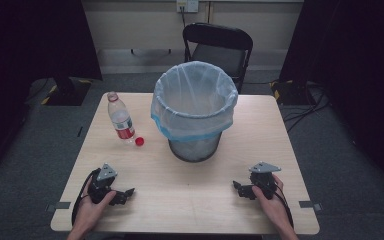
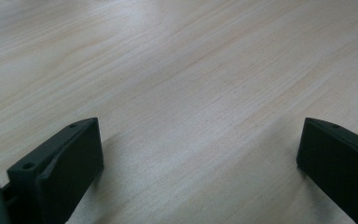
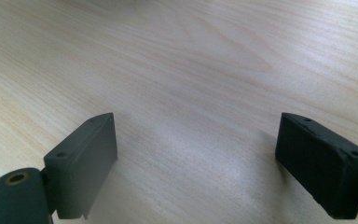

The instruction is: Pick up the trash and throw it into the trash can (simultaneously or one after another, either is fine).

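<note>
A clear plastic bottle (image 1: 120,118) with a red label stands uncapped at the table's far left, and its red cap (image 1: 139,141) lies on the wood just to its right. A wire-mesh bin (image 1: 195,111) lined with a pale blue bag stands at the middle back. My left gripper (image 1: 125,194) rests on the table near the front left, open, with bare wood between its jaws (image 2: 200,140). My right gripper (image 1: 238,188) rests near the front right, also open over bare wood (image 3: 196,135).
The light wooden table (image 1: 180,200) has dark floor around it. A black folding chair (image 1: 219,49) stands behind the bin. Cables run across the floor at the far right (image 1: 305,107).
</note>
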